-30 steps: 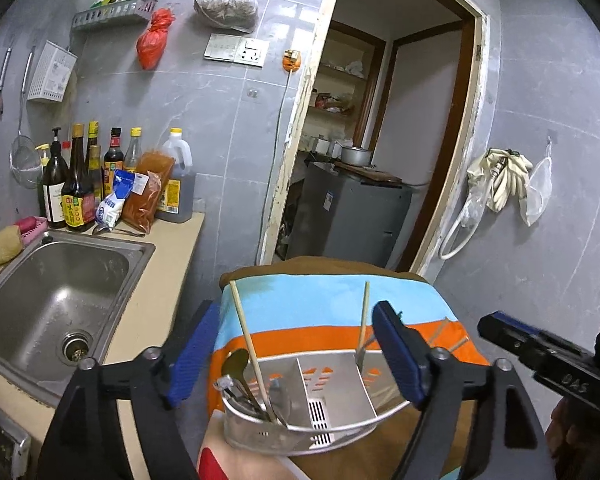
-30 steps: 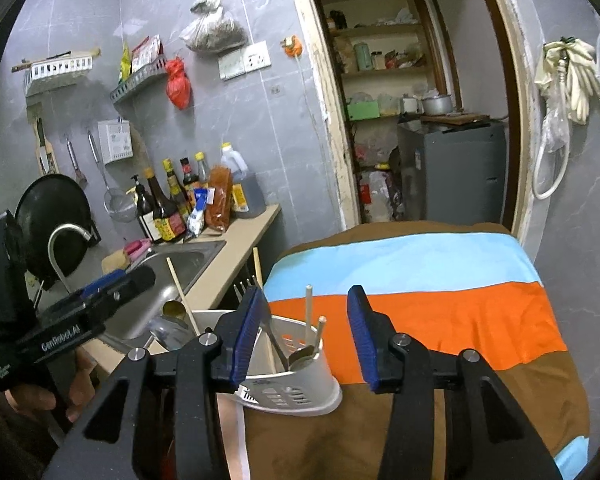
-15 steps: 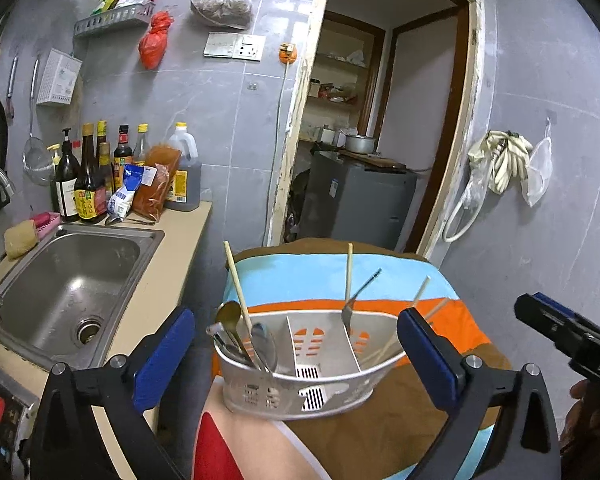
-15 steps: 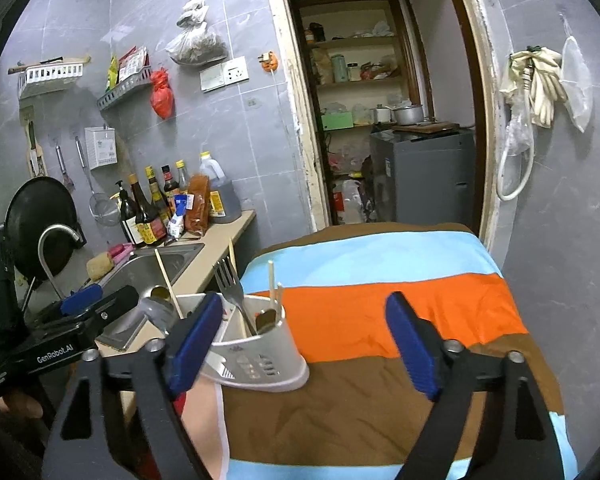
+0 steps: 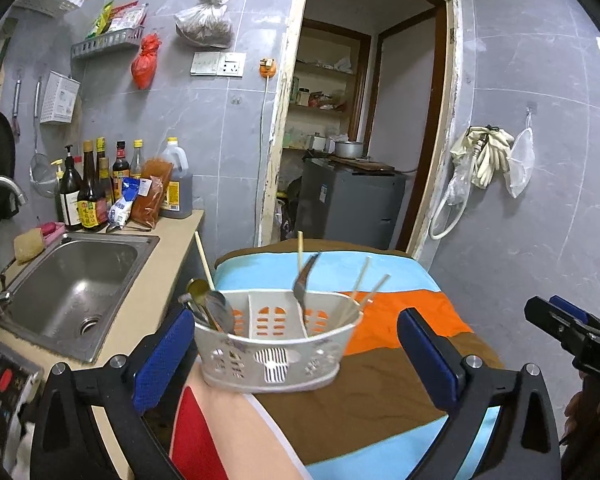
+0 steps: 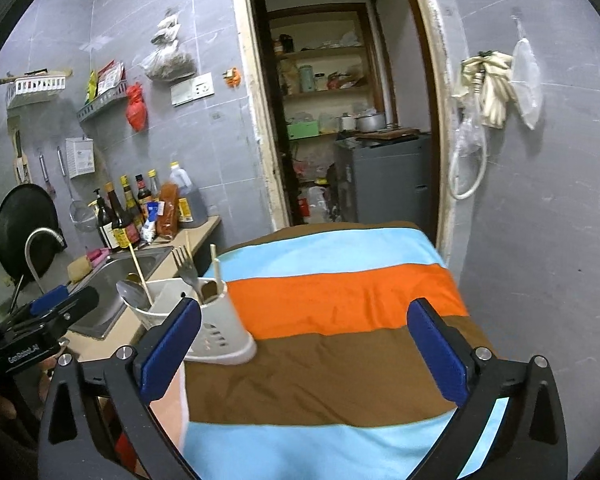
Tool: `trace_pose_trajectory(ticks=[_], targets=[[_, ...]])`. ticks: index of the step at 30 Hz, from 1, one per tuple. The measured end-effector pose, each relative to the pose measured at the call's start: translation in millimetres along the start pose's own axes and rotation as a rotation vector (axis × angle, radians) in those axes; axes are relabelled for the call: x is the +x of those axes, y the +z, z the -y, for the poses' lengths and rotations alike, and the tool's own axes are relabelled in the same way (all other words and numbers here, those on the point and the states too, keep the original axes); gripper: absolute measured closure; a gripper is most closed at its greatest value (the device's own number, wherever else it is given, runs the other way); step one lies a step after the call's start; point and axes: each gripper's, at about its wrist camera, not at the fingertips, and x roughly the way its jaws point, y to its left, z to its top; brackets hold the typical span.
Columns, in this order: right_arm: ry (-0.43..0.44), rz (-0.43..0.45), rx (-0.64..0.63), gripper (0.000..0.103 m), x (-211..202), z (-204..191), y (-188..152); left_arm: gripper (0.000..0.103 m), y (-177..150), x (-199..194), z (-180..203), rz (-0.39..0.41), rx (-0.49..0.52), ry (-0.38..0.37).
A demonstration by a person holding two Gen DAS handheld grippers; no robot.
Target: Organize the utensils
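- The left tongs (image 5: 296, 352) are held spread wide, and nothing is gripped by them; the white caddy (image 5: 274, 354) is seen between their blue pads (image 5: 162, 354) but just ahead of them, touched by neither.
- The right tongs (image 6: 304, 348) are being opened and stand nearly full wide, with only the striped cloth (image 6: 340, 300) seen between their arms; the caddy (image 6: 220, 332) is found just past their left pad, apart from it.
- The caddy is set on the tabletop (image 5: 380, 380) under the cloth, near its left edge.
- Spoons (image 5: 214, 306) and a chopstick (image 5: 204, 258) are held in the caddy's left compartment, a fork (image 5: 306, 276) and more chopsticks (image 5: 360, 280) in the right.
- A sink (image 5: 76, 280) is seen left of the left tongs.
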Motion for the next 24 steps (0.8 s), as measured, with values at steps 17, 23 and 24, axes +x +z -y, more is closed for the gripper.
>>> trace_pose_trajectory(ticks=[17, 23, 24], targets=[[-0.025, 0.03, -0.022, 0.002, -96.3, 52.7, -33.0, 0.001, -50.6, -87.5, 46.9, 0.009, -0.021, 0.033], [-0.017, 0.051, -0.032, 0.002, -119.5, 58.5, -39.2, 0.001, -59.8, -113.0, 54.5, 0.033, -0.006, 0.042], [-0.016, 0.055, -0.033, 0.002, -122.8, 59.3, -40.4, 0.001, -61.2, -116.9, 55.0, 0.037, -0.004, 0.044]])
